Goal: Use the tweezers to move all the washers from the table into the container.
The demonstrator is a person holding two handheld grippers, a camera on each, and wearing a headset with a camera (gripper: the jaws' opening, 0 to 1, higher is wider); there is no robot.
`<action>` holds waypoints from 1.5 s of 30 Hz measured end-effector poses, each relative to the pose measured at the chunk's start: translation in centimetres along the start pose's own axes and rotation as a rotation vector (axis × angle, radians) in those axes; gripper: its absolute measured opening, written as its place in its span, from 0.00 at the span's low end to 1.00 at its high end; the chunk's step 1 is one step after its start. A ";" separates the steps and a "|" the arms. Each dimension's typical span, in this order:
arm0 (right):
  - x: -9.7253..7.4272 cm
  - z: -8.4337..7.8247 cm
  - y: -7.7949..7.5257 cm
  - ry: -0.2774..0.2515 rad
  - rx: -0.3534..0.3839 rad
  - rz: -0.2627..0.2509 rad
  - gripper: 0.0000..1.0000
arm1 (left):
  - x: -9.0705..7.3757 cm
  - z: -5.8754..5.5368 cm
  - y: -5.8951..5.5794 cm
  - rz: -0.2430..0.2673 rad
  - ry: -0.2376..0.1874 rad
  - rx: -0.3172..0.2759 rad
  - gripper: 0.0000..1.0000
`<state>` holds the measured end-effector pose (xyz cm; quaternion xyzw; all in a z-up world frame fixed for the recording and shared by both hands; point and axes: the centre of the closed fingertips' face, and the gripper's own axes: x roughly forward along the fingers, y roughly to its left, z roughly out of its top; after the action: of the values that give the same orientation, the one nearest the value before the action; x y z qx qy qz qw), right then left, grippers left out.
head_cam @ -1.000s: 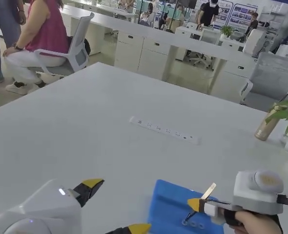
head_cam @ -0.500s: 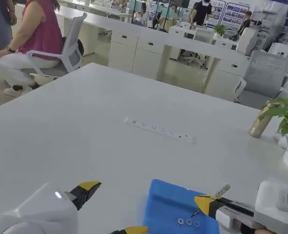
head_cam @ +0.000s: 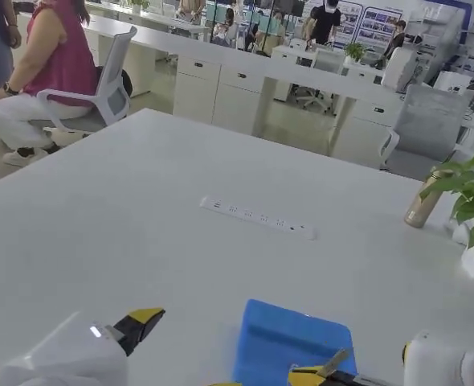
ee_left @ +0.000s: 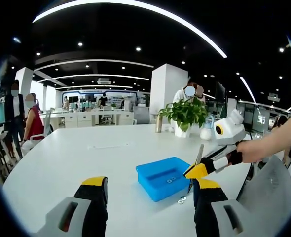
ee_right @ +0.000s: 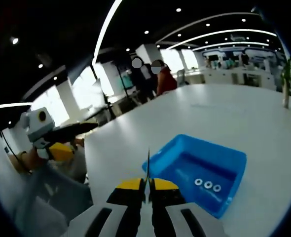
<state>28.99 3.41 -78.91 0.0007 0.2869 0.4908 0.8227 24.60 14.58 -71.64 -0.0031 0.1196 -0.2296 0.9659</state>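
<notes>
The blue container (ee_left: pixel 161 183) sits on the white table, with three washers (ee_right: pixel 208 184) lying in a row inside it (ee_left: pixel 172 179). Loose washers (ee_left: pixel 181 199) lie on the table just outside its near corner. My right gripper (ee_right: pixel 146 185) is shut on thin metal tweezers (ee_right: pixel 148 170). In the left gripper view the right gripper (ee_left: pixel 197 170) reaches in from the right, and the tweezers (ee_left: pixel 197 165) point down at the loose washers. My left gripper (ee_left: pixel 149 183) stands open with nothing in it, left of the container (head_cam: pixel 293 346) in the head view (head_cam: pixel 181 352).
A white power strip (head_cam: pixel 257 217) lies across the middle of the table. A brass-coloured bottle (head_cam: pixel 420 205) and a potted plant (head_cam: pixel 470 201) stand at the far right edge. A seated person (head_cam: pixel 40 72) and office chairs are beyond the table's far left.
My right gripper has drawn the tweezers back out of the container toward its near corner. The head camera has tilted. The left gripper has stayed open in place.
</notes>
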 end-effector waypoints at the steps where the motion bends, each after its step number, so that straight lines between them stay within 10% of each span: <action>1: 0.1 -0.2 -0.1 0.006 -0.014 -0.005 0.03 | 0.0 0.0 0.0 0.002 0.000 0.003 0.72; 13: 1.6 -2.5 -1.3 0.065 -0.057 -0.057 0.03 | 0.0 0.0 0.1 0.005 -0.001 0.001 0.71; 36: 2.1 -2.4 -0.3 0.099 0.012 0.031 0.04 | -0.1 0.0 0.2 0.007 -0.001 -0.005 0.71; 45: 2.1 -3.1 1.0 0.135 -0.218 0.070 0.05 | -0.1 0.0 0.2 0.007 -0.004 -0.005 0.71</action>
<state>27.50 4.73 -82.20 -0.1116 0.2862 0.5464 0.7792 24.60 14.76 -71.60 -0.0056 0.1181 -0.2260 0.9669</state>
